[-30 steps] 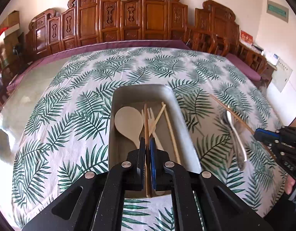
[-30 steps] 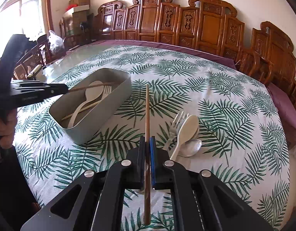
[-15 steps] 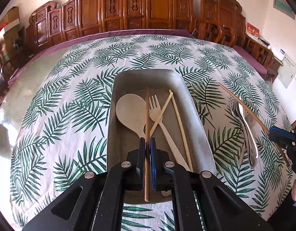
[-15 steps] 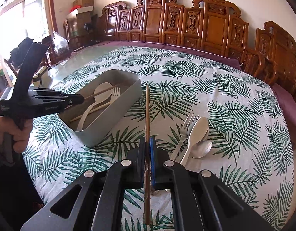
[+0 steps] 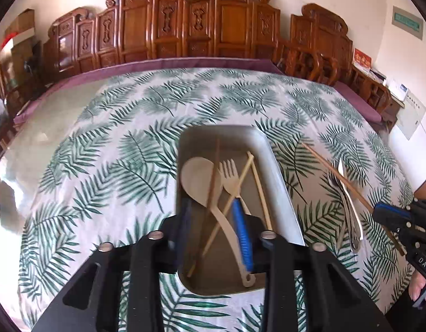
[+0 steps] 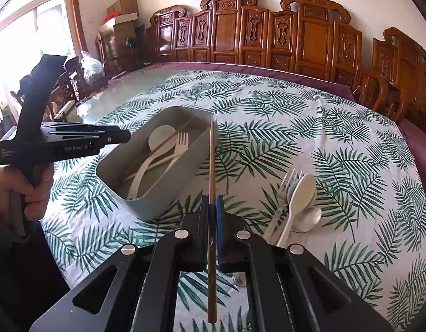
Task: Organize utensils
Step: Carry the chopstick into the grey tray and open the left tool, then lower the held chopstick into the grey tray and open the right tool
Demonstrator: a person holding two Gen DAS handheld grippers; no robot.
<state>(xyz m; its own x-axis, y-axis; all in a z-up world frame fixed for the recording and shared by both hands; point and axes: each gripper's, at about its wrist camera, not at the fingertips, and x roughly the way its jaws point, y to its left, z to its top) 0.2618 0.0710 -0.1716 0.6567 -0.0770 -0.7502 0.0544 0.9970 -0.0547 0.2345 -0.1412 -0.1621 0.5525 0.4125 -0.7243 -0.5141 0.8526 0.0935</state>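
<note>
Left gripper fingers motion-blurred, edges smeared. Near end of grey rectangular plastic tray hidden behind gripper body. Pile of metal fork and spoons at right: pieces overlap, count unclear. In right wrist view, lower part of pale spoon handle hidden behind gripper.

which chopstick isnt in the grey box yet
The brown chopstick pinched between the right gripper fingers, held in the air beside the grey box. The other three chopsticks lie inside the box among the pale spoon and fork.
</note>
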